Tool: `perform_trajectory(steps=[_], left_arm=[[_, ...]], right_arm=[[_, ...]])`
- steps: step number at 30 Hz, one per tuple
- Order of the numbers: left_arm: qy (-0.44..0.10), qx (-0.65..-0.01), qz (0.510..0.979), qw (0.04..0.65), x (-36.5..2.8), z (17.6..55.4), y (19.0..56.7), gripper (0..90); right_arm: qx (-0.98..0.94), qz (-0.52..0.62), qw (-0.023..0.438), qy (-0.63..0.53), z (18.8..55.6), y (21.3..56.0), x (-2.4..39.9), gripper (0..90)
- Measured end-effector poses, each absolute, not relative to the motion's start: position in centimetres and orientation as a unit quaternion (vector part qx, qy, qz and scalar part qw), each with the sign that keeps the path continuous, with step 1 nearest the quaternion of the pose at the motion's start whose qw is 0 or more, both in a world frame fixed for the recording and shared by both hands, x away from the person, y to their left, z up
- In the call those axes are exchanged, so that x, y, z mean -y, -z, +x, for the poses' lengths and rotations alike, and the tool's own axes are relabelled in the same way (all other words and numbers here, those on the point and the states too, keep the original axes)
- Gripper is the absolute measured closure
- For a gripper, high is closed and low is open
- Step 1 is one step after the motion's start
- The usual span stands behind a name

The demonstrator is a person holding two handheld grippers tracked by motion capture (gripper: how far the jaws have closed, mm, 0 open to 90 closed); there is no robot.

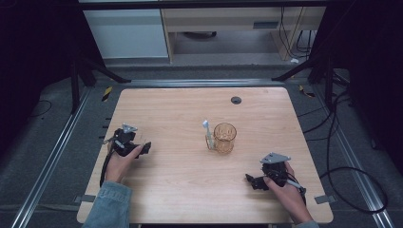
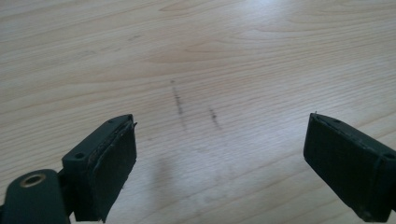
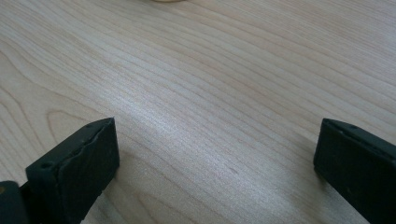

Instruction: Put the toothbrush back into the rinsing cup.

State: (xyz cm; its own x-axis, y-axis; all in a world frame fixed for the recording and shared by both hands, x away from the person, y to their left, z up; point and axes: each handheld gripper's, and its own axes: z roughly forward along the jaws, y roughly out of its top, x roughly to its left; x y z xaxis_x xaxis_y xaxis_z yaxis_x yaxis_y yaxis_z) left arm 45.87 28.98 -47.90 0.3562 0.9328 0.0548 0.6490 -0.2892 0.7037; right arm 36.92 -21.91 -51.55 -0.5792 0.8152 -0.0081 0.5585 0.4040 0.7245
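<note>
- Pale wood table (image 1: pixel 190 190) seen from above, with a person seated at its near edge, a gripper in each hand.
- An amber, ribbed glass cup (image 1: pixel 224 137) stands upright a little right of the table's middle, well apart from both grippers.
- A white toothbrush (image 1: pixel 207 131) stands beside the cup on its left, head up. It appears to lean against the outside of the cup or its handle; whether any part sits inside the cup cannot be told from here.
- Nothing else can be made out inside the cup.
- The left gripper (image 1: pixel 145 148) rests low over the table near the left edge, pointing toward the middle. In the left gripper view its jaws stand wide apart over bare wood, holding nothing (image 2: pixel 219 154).
- The right gripper (image 1: pixel 252 182) sits near the near right corner, pointing left. In the right gripper view its jaws are also spread wide and empty (image 3: pixel 217 163), with a sliver of the cup's base at the top edge of that view.
- A small dark round grommet (image 1: pixel 235 99) is set in the table near the far edge.
- Judging from this, the work with the cup and toothbrush looks unstarted: neither gripper touches either thing, and both wait at the sides.
- What is left appears to be everything: reaching in, taking hold of the toothbrush or cup, and moving it.
</note>
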Motion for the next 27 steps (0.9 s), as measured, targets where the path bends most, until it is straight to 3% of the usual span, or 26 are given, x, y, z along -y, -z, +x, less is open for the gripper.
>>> perform_trajectory(steps=[11, 27], left_arm=[[-0.255, -0.529, 0.754, 0.295, -32.4, 46.3, 49.1, 8.1], [-0.238, -0.537, 0.748, 0.31, -32.6, 47.1, 50.8, 2.9]], right_arm=[[-0.817, 0.42, 0.184, -0.348, 36.9, 51.5, 21.9, 0.5], [-0.817, 0.42, 0.184, -0.349, 36.9, 51.5, 21.9, 0.5]])
